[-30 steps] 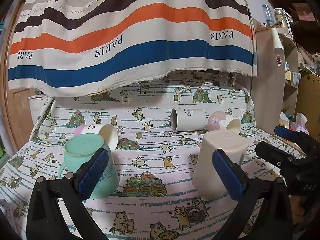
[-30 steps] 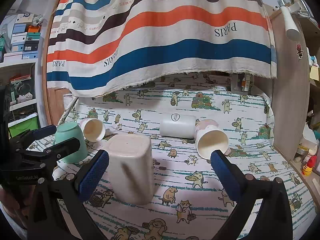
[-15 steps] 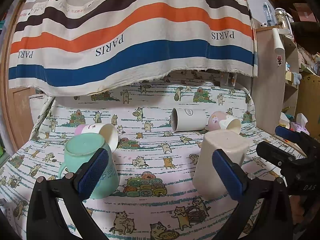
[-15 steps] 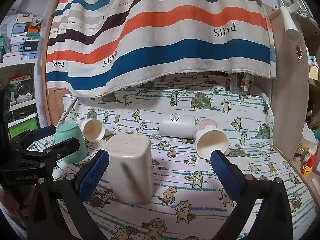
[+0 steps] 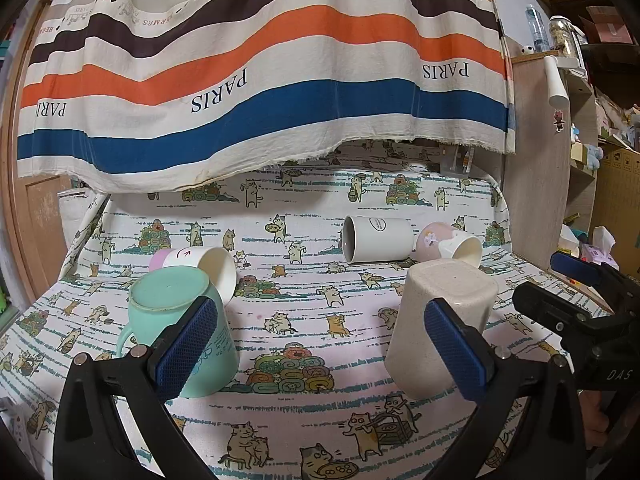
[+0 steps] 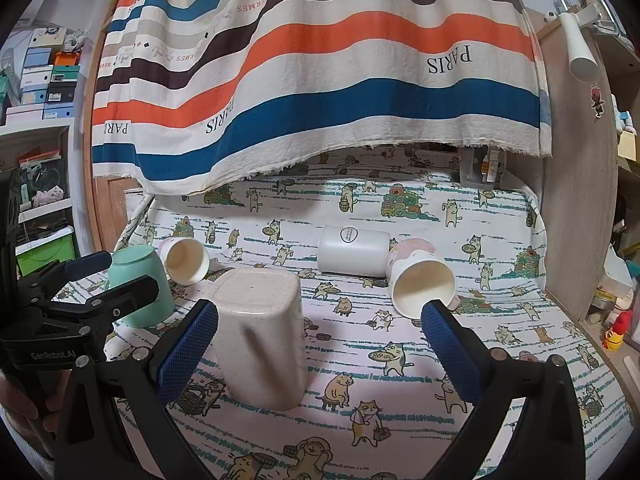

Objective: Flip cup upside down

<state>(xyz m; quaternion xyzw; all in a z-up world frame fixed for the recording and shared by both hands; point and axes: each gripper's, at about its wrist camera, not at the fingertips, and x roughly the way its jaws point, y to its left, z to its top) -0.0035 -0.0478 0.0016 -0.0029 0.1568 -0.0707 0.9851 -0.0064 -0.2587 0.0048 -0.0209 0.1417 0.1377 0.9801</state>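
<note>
Cups: two inverted (image 5: pixel 440 324) (image 5: pixel 180 328), three lying (image 5: pixel 378 238).

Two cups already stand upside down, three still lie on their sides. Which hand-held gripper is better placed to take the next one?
Probably the right hand-held gripper: open, with the pink cup lying just beyond its right finger. The left hand-held gripper is also open, but the flipped green mug partly blocks the lilac cup.

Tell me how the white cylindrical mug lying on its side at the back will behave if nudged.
The white mug lies on its side with smooth straight walls, so it would probably roll. The pink cup touching its base may block it that way. It looks like ceramic, so likely heavyish and breakable.
</note>
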